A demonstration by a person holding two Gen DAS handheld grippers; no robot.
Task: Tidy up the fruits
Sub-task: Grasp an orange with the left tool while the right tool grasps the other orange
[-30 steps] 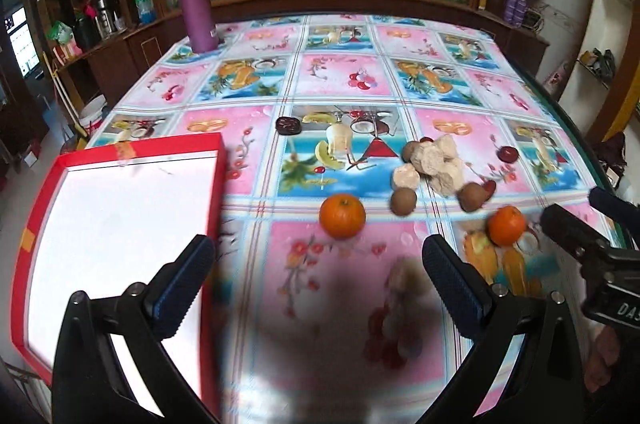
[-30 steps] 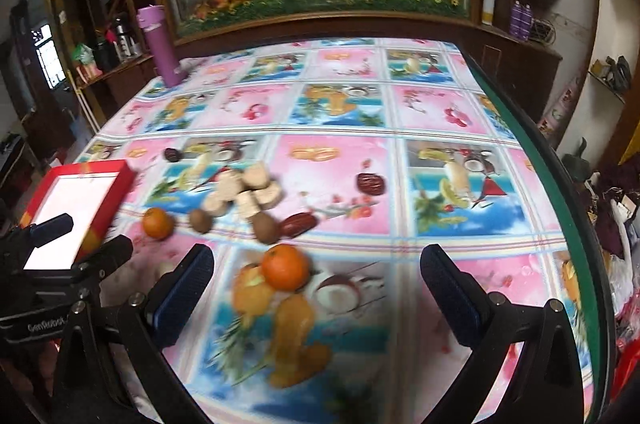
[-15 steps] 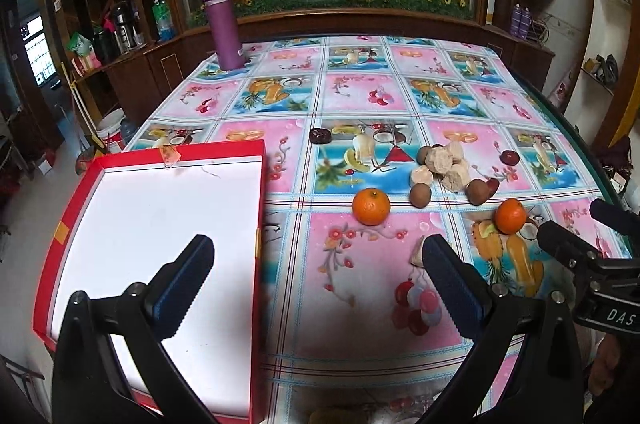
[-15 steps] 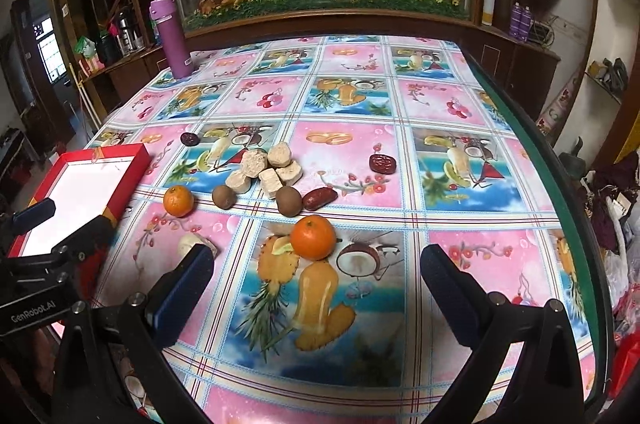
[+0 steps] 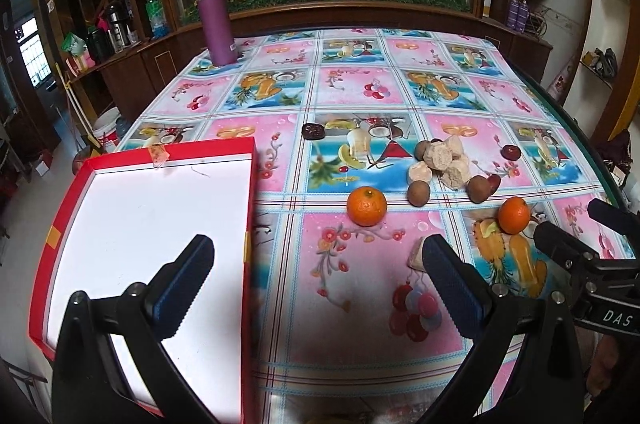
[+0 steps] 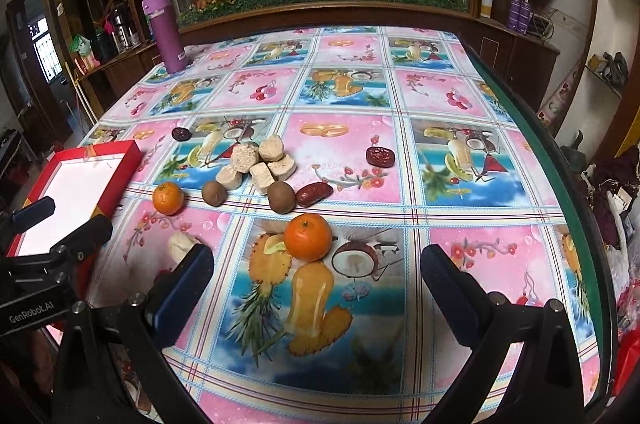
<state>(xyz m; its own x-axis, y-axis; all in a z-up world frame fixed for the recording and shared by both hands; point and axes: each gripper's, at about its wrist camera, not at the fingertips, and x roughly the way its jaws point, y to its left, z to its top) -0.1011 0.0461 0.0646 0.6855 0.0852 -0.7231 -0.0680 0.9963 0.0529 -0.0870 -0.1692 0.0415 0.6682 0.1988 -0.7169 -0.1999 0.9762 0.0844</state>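
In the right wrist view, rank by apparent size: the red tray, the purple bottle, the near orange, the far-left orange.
1. red tray, partly hidden by the left gripper
2. purple bottle
3. near orange
4. far-left orange

The near orange sits closer to the camera, so the oranges' true sizes may match.

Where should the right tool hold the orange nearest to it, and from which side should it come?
Probably across its widest middle, coming straight forward and down. The orange is round and sits alone on the cloth, clear of the kiwi behind it, and the open right tool already faces it, so both sides are free.
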